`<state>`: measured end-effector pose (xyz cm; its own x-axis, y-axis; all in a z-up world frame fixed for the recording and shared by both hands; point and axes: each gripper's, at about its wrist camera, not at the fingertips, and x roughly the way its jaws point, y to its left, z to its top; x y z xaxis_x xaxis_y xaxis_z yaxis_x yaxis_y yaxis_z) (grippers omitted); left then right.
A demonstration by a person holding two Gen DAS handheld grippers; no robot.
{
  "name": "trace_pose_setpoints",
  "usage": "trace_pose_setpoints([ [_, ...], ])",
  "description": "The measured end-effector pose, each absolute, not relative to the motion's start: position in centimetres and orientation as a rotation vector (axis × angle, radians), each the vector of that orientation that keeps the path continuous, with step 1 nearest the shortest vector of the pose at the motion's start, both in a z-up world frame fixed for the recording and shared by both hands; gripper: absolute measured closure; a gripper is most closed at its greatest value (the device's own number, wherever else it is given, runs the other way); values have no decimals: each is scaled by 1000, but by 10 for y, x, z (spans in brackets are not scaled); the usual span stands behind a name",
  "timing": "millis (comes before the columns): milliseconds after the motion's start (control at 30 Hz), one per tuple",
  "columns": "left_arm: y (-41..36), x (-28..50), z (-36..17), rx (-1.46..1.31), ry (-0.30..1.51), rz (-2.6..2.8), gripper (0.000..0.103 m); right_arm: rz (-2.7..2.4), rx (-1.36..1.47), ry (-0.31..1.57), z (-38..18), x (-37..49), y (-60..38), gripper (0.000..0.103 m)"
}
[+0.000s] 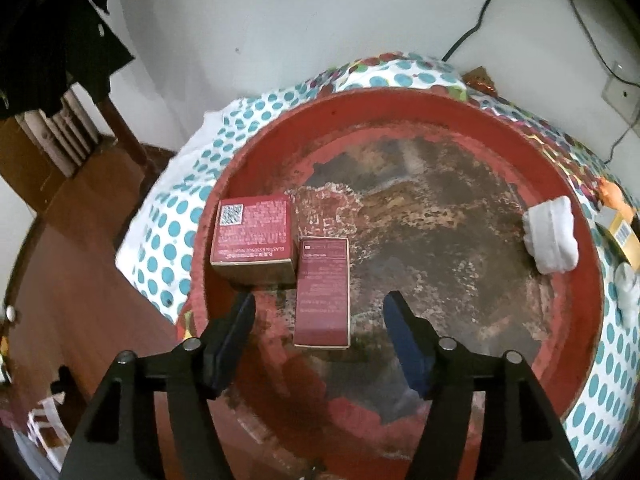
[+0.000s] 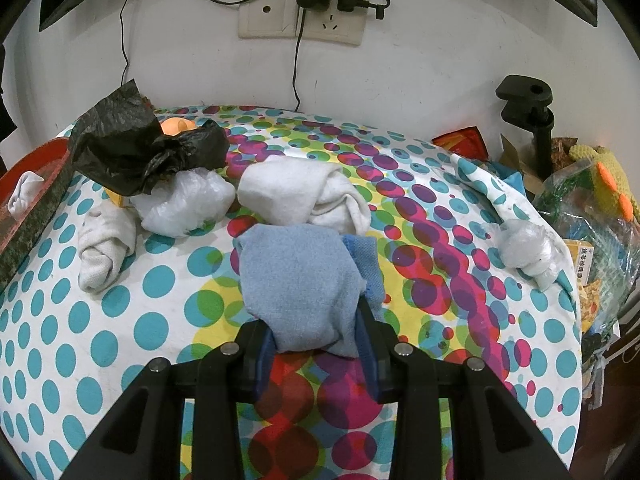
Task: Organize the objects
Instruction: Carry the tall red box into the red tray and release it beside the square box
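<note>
A: Dotted cloth (image 2: 120,300) over the counter, white wall with socket plate (image 2: 300,16) behind. State of the fingers?

B: Left gripper (image 1: 318,308): fingers spread, empty, poised over the red tray (image 1: 440,116). Narrow maroon box (image 1: 323,292) lying flat between the fingers, touched by neither. Right gripper (image 2: 316,344): fingers pinching a blue sock bundle (image 2: 298,280), seemingly lifted just clear of the cloth.

A: Outward from the left fingers?

B: Just beyond the narrow box and touching its far corner, a square maroon box (image 1: 253,236) with a QR label, close against the tray's left wall. Well apart, at the tray's right edge, a white rolled sock (image 1: 552,236).

A: Outward from the right fingers?

B: Directly behind the blue bundle, a white sock bundle (image 2: 304,196); to its left a clear plastic bag ball (image 2: 188,204) under a black plastic bag (image 2: 140,152); further left a second white sock roll (image 2: 106,252); far right, another clear bag ball (image 2: 528,252).

A: Progress?

B: Judged as early to midway. Placed in the tray: two boxes, one white sock. Left on the cloth: two white sock bundles, two clear bag balls, one black bag; blue bundle in hand, not yet delivered. Orange item behind the black bag too hidden to name.

A: Totals?

B: Boxes two; white socks three; blue one; clear bags two; black one.
</note>
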<state>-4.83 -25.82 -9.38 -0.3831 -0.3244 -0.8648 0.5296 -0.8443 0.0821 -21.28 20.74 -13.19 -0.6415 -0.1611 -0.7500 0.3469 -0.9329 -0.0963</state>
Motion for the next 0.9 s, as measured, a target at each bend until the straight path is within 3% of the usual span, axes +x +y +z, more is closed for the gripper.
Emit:
trace_pose_setpoints([
  [233,-247,-31,-77,1281,293,-2327,19,-2610,1156,354,-130,-212,205,68],
  [900,-260,14,-69,1064,376,-2385,19,-2471,1022,336,-67,-146,137,68],
])
